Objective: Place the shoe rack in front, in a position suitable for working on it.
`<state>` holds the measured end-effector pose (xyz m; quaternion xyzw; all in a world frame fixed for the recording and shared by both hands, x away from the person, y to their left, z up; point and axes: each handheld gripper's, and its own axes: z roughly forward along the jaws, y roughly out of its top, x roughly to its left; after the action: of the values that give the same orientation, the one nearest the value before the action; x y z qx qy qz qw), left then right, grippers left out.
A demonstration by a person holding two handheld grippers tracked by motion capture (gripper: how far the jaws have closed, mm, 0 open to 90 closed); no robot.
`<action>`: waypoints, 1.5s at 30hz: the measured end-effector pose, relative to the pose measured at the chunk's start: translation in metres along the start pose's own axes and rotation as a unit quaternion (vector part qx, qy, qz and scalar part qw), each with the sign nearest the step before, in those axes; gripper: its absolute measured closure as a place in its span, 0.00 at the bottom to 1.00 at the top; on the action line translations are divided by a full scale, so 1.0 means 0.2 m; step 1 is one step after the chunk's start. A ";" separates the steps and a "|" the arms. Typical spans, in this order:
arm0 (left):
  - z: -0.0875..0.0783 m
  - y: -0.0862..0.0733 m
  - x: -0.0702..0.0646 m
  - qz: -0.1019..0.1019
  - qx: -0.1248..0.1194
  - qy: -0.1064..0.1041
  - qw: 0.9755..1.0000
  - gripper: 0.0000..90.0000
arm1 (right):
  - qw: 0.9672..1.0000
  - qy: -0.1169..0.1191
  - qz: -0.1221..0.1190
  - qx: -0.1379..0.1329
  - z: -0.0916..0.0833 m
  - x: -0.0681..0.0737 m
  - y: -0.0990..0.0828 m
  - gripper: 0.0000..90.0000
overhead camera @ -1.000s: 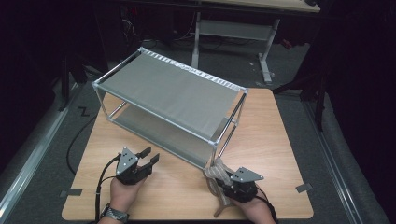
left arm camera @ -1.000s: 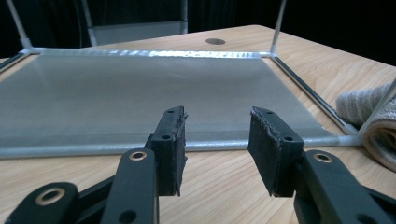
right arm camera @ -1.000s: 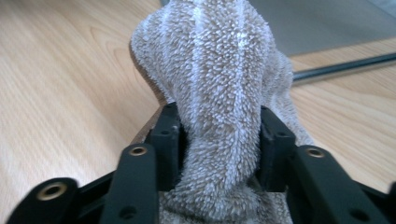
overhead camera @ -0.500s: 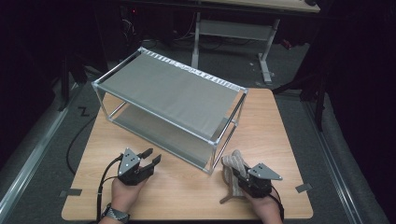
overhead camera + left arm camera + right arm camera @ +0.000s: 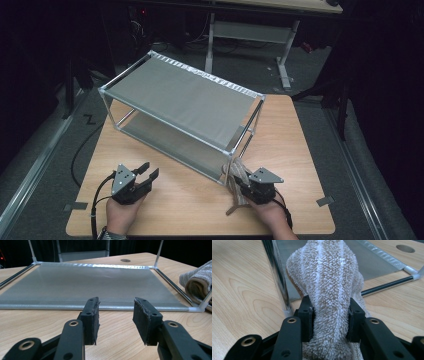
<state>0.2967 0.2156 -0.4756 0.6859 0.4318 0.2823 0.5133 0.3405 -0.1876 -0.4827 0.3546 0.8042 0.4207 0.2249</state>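
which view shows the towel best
The right gripper view: the towel sits close up, squeezed between the fingers. The high view shows it small by the rack's corner; the left gripper view shows its rolled end.

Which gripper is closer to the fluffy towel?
Right. The right gripper is clamped on the rolled towel; the left gripper sits apart, across the table, jaws open and holding nothing.

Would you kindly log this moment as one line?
right gripper: shut on rolled towel, jaws just closed further | left gripper: open, holding nothing | two-tier rack: on table
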 end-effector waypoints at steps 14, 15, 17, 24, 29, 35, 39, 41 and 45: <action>0.00 0.02 -0.04 0.000 -0.004 -0.020 1.000 0.63 | 1.000 0.015 -0.011 -0.001 0.00 0.04 0.00 0.72; 0.00 0.02 -0.06 -0.001 -0.008 -0.028 1.000 0.63 | 1.000 0.017 -0.013 -0.001 0.00 0.05 0.01 0.72; 0.00 0.03 -0.11 0.010 -0.006 -0.043 0.999 0.63 | 1.000 0.024 -0.015 -0.001 0.01 0.07 0.01 0.72; 0.03 0.04 -0.34 0.022 -0.004 -0.115 0.993 0.63 | 0.997 0.074 -0.030 -0.004 0.03 0.20 0.04 0.71; 0.04 0.05 -0.46 0.042 0.000 -0.153 0.987 0.62 | 0.991 0.118 -0.056 -0.003 0.05 0.33 0.06 0.71; 0.06 0.08 -0.52 0.035 -0.012 -0.181 0.983 0.64 | 0.990 0.122 -0.073 -0.006 0.04 0.38 0.07 0.71; 0.09 0.11 -0.58 0.045 -0.017 -0.175 0.983 0.73 | 0.996 0.076 -0.056 -0.008 0.03 0.28 0.07 0.71; 0.09 0.12 -0.60 0.060 -0.018 -0.157 0.986 0.82 | 0.998 0.044 -0.051 -0.008 0.04 0.22 0.08 0.71; 0.09 0.12 -0.59 0.059 -0.019 -0.157 0.986 0.89 | 1.000 -0.004 -0.026 0.003 0.12 0.10 0.13 0.71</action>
<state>0.2642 0.1007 -0.4530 0.7361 0.2989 0.2092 0.5702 0.3541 -0.1498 -0.4753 0.3360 0.8133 0.4109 0.2384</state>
